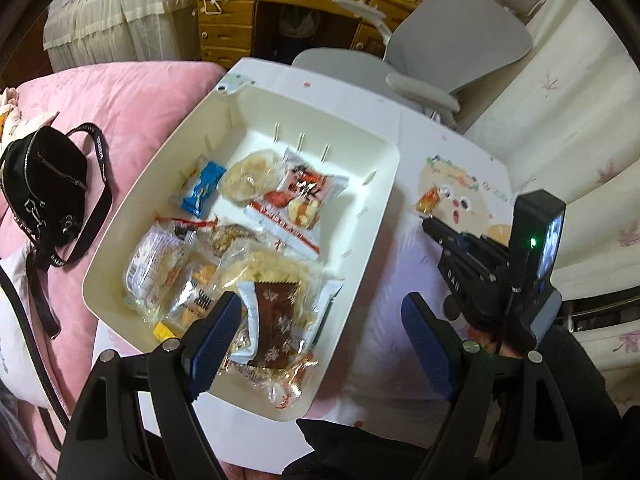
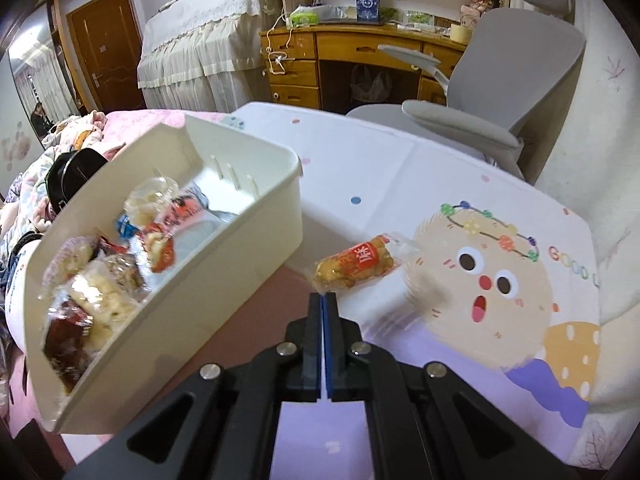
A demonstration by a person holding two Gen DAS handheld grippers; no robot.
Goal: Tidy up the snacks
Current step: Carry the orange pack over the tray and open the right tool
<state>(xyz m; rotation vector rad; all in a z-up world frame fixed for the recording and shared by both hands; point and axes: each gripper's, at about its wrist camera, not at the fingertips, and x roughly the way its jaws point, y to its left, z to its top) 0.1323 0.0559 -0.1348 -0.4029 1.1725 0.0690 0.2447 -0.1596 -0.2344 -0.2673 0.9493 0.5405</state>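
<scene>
A cream plastic bin [image 1: 372, 216] [image 2: 240, 264] stands on a cartoon-print sheet and holds several wrapped snacks, among them a brown packet [image 1: 276, 320] and a red-and-white packet [image 1: 304, 196]. My left gripper [image 1: 320, 336] is open and empty above the bin's near end. My right gripper [image 2: 324, 296] is shut on the clear end of an orange snack packet [image 2: 356, 266], which hangs just right of the bin. The packet also shows in the left wrist view [image 1: 429, 199], in front of the right gripper [image 1: 430, 222].
A pink quilt [image 1: 132, 104] with a black bag [image 1: 44, 192] lies left of the bin. A grey office chair [image 2: 500, 92] and a wooden desk [image 2: 344, 56] stand beyond the sheet.
</scene>
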